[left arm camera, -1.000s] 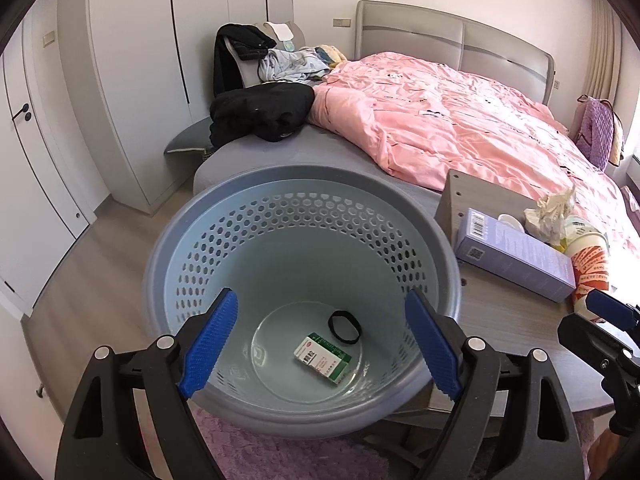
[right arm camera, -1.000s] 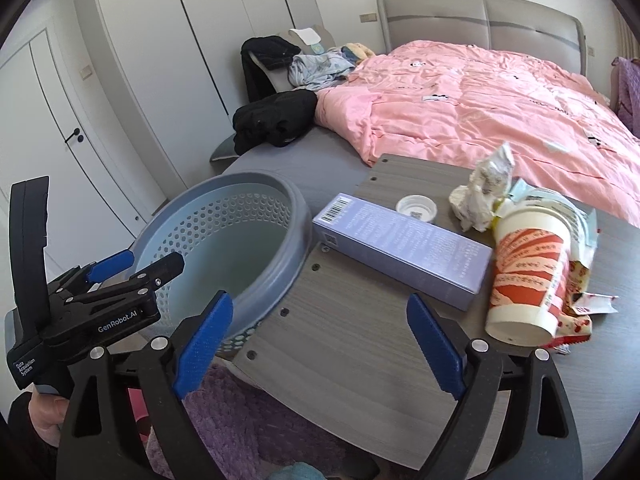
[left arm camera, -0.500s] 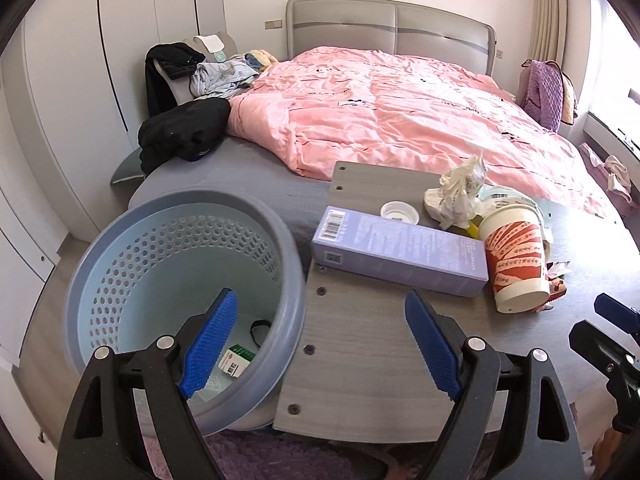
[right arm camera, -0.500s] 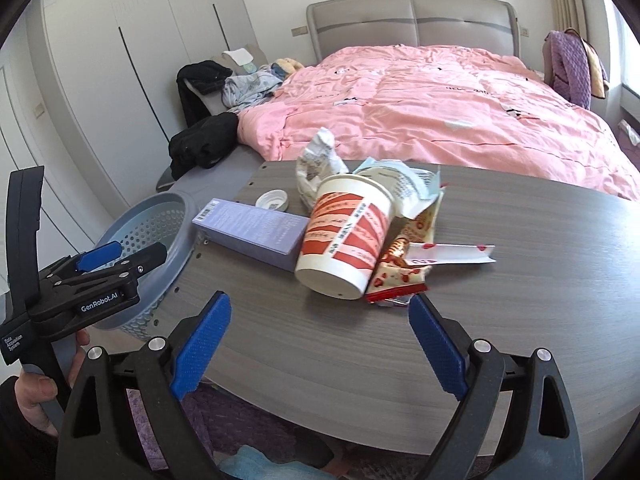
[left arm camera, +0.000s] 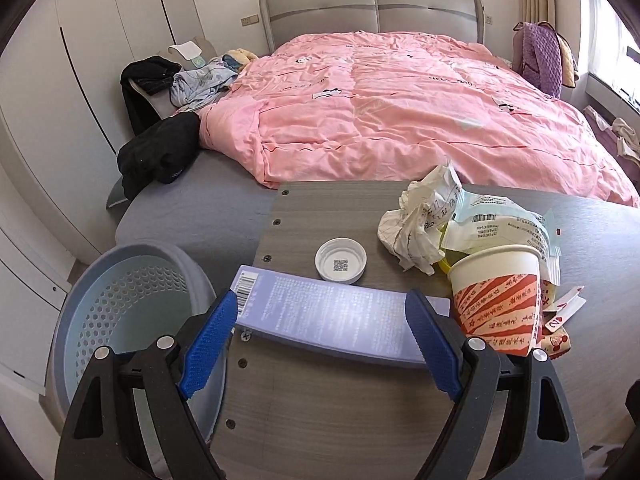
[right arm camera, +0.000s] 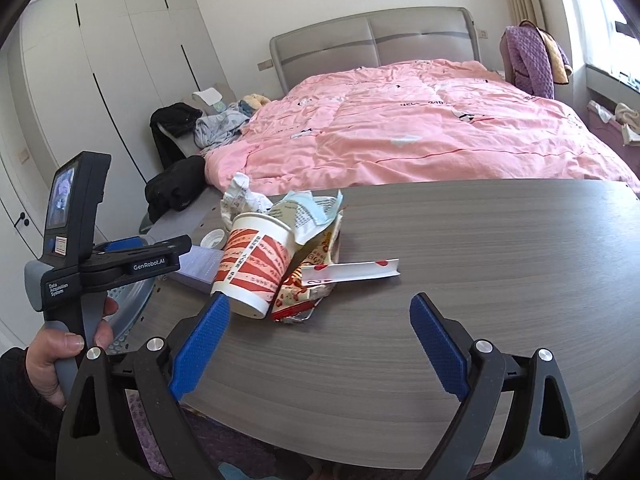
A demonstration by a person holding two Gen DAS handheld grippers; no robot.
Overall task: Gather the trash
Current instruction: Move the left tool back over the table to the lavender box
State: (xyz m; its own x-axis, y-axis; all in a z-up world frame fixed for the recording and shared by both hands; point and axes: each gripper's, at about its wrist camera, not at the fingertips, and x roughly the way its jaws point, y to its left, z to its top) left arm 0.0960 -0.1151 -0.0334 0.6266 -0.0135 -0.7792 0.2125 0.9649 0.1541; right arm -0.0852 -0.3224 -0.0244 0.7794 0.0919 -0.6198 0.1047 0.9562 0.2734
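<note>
A long lilac box (left arm camera: 332, 316) lies on the grey wooden table (left arm camera: 320, 420) near its left edge. My left gripper (left arm camera: 320, 340) is open, its blue pads on either side of the box's near side. Behind it are a white lid (left arm camera: 341, 261), crumpled paper (left arm camera: 420, 220), torn wrappers (left arm camera: 500, 224) and a red-and-white paper cup (left arm camera: 496, 300). The blue perforated basket (left arm camera: 120, 312) stands to the left below the table. My right gripper (right arm camera: 320, 344) is open and empty over the table, just right of the cup (right arm camera: 256, 264) and wrappers (right arm camera: 316, 264).
A bed with a pink duvet (left arm camera: 400, 112) lies behind the table, dark clothes (left arm camera: 160, 156) on its left corner. White wardrobes (right arm camera: 100, 60) line the left wall. The hand-held left gripper body (right arm camera: 100, 264) shows at the left of the right wrist view.
My left gripper has swung right from over the basket to the lilac box on the table. My right gripper has moved right past the cup. Both stay open.
</note>
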